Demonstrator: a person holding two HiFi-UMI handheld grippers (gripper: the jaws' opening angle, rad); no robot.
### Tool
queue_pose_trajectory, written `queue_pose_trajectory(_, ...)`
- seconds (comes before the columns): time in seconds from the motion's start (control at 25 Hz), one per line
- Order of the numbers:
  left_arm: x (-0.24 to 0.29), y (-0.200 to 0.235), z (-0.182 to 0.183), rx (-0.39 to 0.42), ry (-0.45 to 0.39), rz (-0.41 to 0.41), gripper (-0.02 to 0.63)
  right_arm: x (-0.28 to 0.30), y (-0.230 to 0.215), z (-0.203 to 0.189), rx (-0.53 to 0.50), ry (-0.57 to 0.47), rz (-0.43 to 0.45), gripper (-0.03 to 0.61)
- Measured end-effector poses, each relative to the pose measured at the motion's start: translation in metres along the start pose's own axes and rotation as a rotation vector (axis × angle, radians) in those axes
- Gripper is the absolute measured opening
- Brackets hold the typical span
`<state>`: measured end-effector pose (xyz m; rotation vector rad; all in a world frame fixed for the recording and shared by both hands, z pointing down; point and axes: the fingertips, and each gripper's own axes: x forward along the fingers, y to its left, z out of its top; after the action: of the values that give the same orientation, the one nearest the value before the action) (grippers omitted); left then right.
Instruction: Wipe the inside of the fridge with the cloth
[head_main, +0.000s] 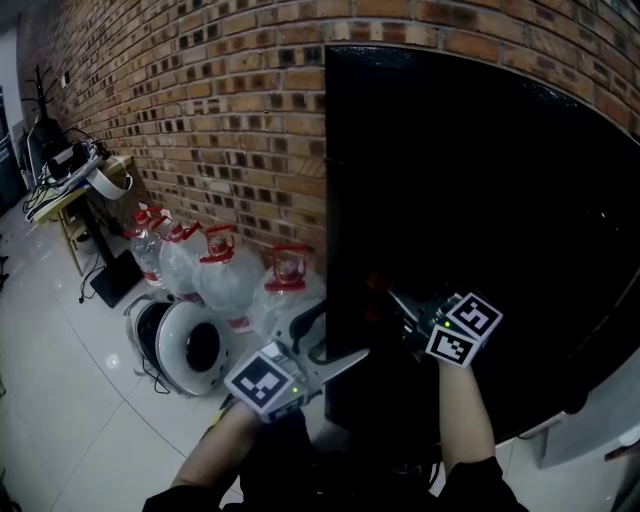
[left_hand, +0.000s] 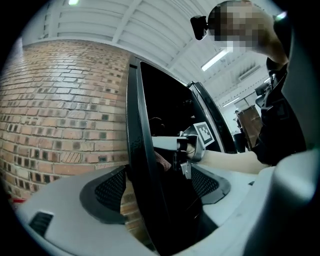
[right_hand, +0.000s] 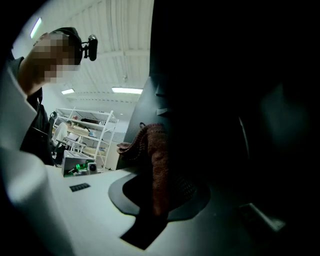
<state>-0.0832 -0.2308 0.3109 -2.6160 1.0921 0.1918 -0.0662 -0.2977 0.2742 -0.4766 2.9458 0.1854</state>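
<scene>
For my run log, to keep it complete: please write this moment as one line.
left gripper: open, jaws astride fridge door edge | right gripper: shut on cloth | cloth: hangs down, brown

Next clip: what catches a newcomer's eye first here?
The big black fridge door fills the right of the head view, against a brick wall. The left gripper stands open astride its edge; the right gripper clamps a brown cloth. Red-capped water bottles line the floor at left.
</scene>
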Motion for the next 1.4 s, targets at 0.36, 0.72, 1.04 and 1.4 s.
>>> queue_pose_trajectory(0.36, 0.004, 0.007, -0.005, -0.017, 0.012, 0.0, 0.379, 0.004, -0.055, -0.014, -0.053, 0.045, -0.151, 0.08)
queue_pose_trajectory(0.72, 0.0, 0.022, -0.008, -0.038, 0.012, 0.039, 0.245, 0.008, -0.095, -0.022, -0.099, 0.071, -0.244, 0.08)
queue_pose_trajectory(1.04, -0.002, 0.023, -0.008, -0.071, 0.03, 0.028, 0.232, 0.01, -0.129, -0.03, -0.084, 0.082, -0.305, 0.08)
queue_pose_trajectory(1.4, -0.002, 0.022, -0.005, -0.11, 0.018, 0.04, 0.225, 0.013, -0.171, -0.041, -0.086, 0.116, -0.409, 0.08)
